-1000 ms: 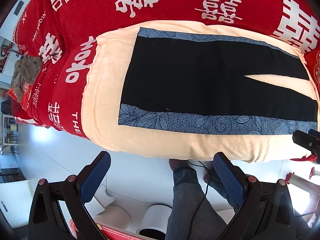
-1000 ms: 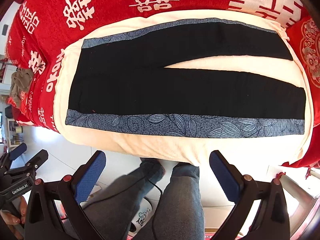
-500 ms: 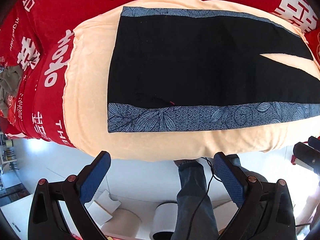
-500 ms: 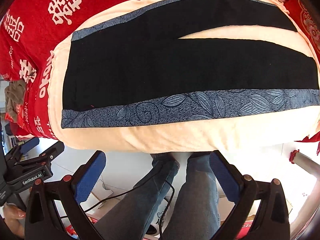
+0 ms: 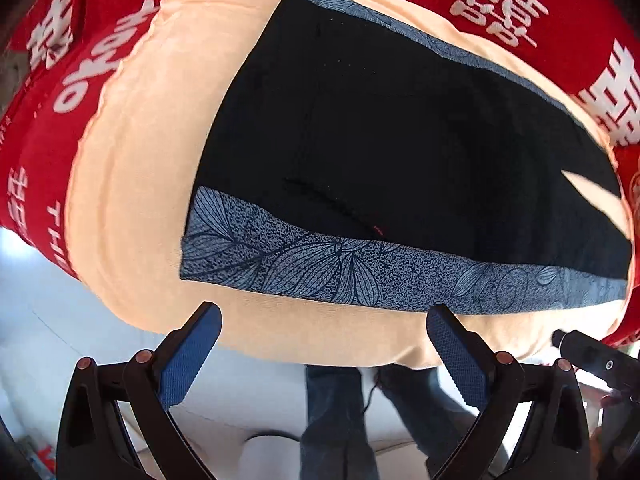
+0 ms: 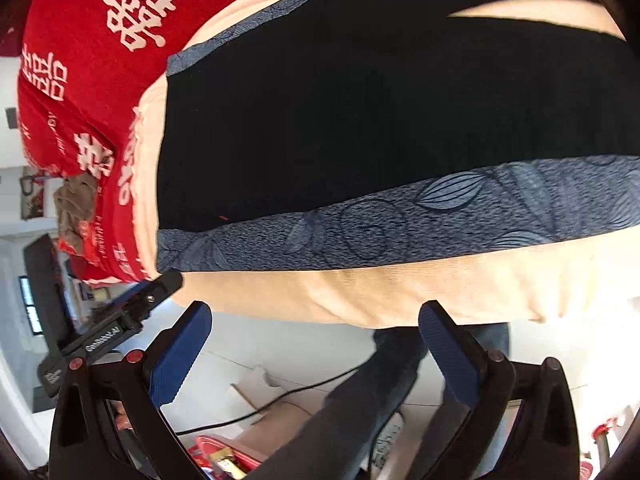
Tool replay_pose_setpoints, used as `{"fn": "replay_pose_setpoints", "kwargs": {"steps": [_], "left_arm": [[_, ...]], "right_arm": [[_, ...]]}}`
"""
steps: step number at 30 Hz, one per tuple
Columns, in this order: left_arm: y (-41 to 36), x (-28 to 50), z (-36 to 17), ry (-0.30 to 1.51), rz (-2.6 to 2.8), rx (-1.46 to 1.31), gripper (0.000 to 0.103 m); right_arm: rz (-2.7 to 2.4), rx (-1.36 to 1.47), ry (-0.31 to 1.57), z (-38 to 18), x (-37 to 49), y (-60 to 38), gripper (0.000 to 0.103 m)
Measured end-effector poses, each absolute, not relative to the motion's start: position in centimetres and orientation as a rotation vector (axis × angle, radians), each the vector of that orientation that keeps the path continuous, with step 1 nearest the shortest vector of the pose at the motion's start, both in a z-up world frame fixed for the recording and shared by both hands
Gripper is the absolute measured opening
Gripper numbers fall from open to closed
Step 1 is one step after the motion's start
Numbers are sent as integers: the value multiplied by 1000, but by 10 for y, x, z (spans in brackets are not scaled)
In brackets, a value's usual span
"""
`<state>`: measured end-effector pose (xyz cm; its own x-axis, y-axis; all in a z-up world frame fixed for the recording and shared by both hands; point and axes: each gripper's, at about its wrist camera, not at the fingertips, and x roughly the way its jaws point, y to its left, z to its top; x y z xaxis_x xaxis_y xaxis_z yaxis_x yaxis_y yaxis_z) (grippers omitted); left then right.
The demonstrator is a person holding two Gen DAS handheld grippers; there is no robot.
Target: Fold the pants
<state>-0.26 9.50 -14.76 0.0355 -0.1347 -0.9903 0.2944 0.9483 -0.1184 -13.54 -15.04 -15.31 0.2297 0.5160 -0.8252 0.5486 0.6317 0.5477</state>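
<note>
Each camera rides behind its own claw, looking forward and down along the spread fingers from just off the bed's near edge. The left view faces the waist end of the pants [image 5: 400, 152]; the right view sits close over the same end. Both share the patterned near side stripe [image 6: 380, 224].

Both claws, the left claw [image 5: 324, 354] and right claw [image 6: 316, 348], have dropped closer to the pants [image 5: 400, 140].
</note>
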Motion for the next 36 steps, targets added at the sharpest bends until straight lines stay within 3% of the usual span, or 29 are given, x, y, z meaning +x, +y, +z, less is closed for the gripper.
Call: {"fn": "replay_pose_setpoints", "kwargs": {"steps": [2,5,6,15,18,27,28,30,32,35,36], "left_arm": [[109,-2,-158,1498,-350,11,103],[122,-1,-173,1488,-371,-77,103],[124,-1,-177,1485,-375,-90,103],[130,1,-204,1498,-414,-138,103],[131,6,-207,1512,-431,-196,103],[129,35,-200,1452,-408,-450,101],[129,38,-202,1450,-390,-442,95],[128,44,-213,1483,-371,-417,73],[129,45,-219,1496,-372,-401,59],[131,44,-218,1497,-394,-361,51],[131,44,-219,1503,-399,-352,51]], "right_arm": [[37,1062,1356,-170,-138,-148,99],[95,1153,1342,-202,-140,-140,66],[108,1193,1336,-215,-141,-138,62],[150,1413,1185,-271,-127,-125,61],[189,1423,1116,-255,-112,-126,24],[277,1332,1082,-205,-100,-133,21],[276,1310,1107,-207,-99,-132,22],[270,1296,1143,-213,-103,-132,24],[245,1286,1169,-218,-110,-137,24],[182,1316,1167,-225,-129,-155,31],[157,1332,1162,-228,-137,-163,39]]}}
